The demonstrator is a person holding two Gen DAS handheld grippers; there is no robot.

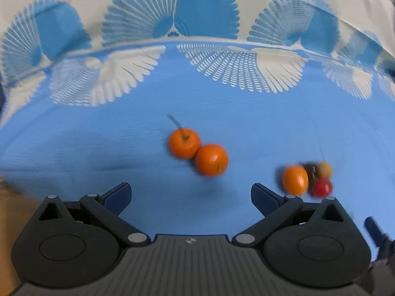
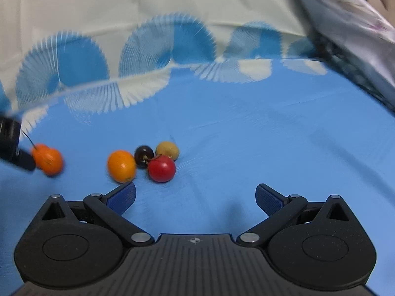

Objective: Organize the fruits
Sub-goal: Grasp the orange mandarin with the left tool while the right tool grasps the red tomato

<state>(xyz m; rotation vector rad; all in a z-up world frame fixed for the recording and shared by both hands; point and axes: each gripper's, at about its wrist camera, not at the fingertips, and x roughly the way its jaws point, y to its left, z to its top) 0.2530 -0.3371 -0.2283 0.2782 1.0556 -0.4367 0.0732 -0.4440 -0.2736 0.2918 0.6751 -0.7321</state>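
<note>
Covering nearly everything in both views is a blue cloth (image 1: 98,128) with white and blue fan shapes along its far edge; beyond the fans the fabric turns plain cream. A grey patterned fabric (image 2: 350,24) crosses the upper right corner of the right wrist view.

The left gripper (image 1: 190,193) hangs low over the cloth with its jaws spread wide and nothing between them. The right gripper (image 2: 196,194) is likewise released, its blue pads (image 2: 123,194) far apart over bare cloth. A dark part of the left gripper also shows at the left edge of the right wrist view, just beside the oranges.

The fruits all lie on the cloth. Two oranges touch one another just ahead of the left gripper: the near orange (image 1: 211,159) and the stemmed orange (image 1: 184,143), which carries a thin stalk pointing away. They are blurred by motion. A third orange (image 2: 121,165) lies apart from that pair, just beyond the left pad of the right gripper. Pressed close to it on its right is a cluster of three smaller fruits: a red fruit (image 2: 161,168) nearest the gripper, a dark fruit (image 2: 144,156) behind it, and a yellow fruit (image 2: 167,150) at the back right. The red and dark fruits touch; whether the yellow one touches them cannot be told.
</note>
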